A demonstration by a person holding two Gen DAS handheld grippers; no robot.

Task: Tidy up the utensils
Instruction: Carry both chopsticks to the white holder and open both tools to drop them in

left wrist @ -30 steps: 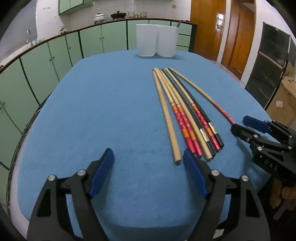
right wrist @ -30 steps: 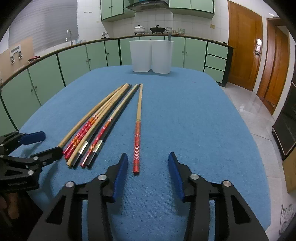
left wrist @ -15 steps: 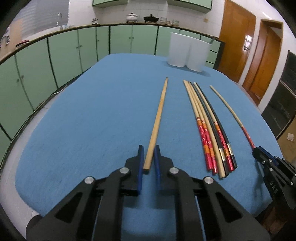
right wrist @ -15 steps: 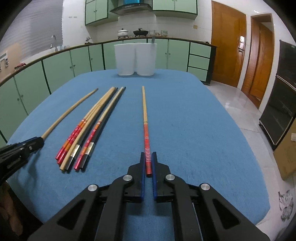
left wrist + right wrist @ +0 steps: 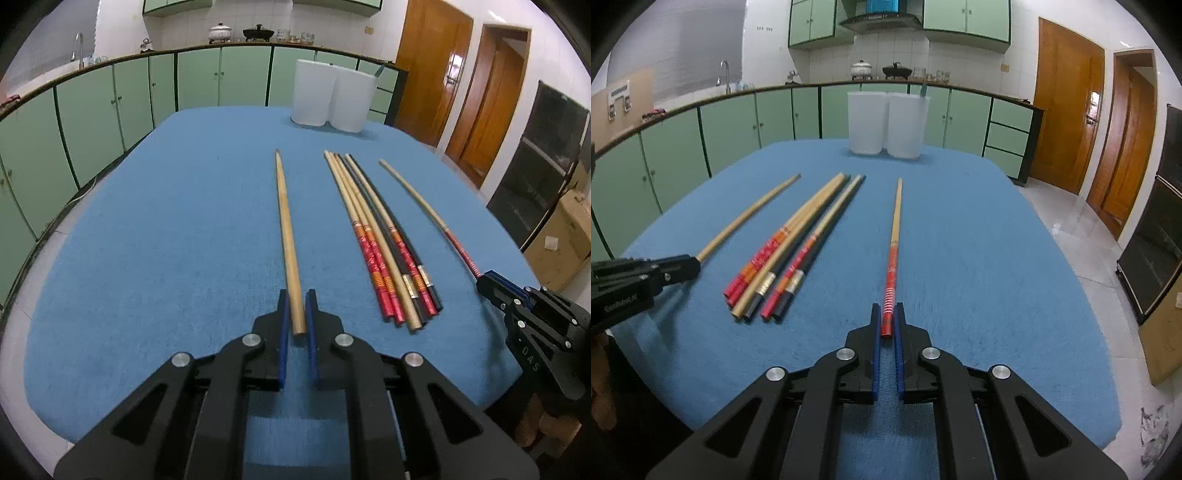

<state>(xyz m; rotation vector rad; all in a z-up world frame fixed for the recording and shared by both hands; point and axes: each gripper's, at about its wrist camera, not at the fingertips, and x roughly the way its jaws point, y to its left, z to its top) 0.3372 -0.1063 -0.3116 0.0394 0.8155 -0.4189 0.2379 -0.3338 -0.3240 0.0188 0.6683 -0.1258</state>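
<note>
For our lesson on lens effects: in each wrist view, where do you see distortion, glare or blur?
Left wrist view: the counter edge bows in a curve, corners go black, the plain chopstick stays sharp. Right wrist view: the same bowing, glare on the floor tiles, the red-handled chopstick crisp.

A home kitchen: green cabinets [image 5: 738, 125] run under a counter [image 5: 820, 85] bearing a white pot [image 5: 861, 68] and a black wok [image 5: 897, 70]. A sink tap [image 5: 723, 74], range hood [image 5: 881, 18], tiled wall [image 5: 764, 40] and wooden doors [image 5: 1067, 122] surround the blue-clothed table [image 5: 979, 240].
</note>
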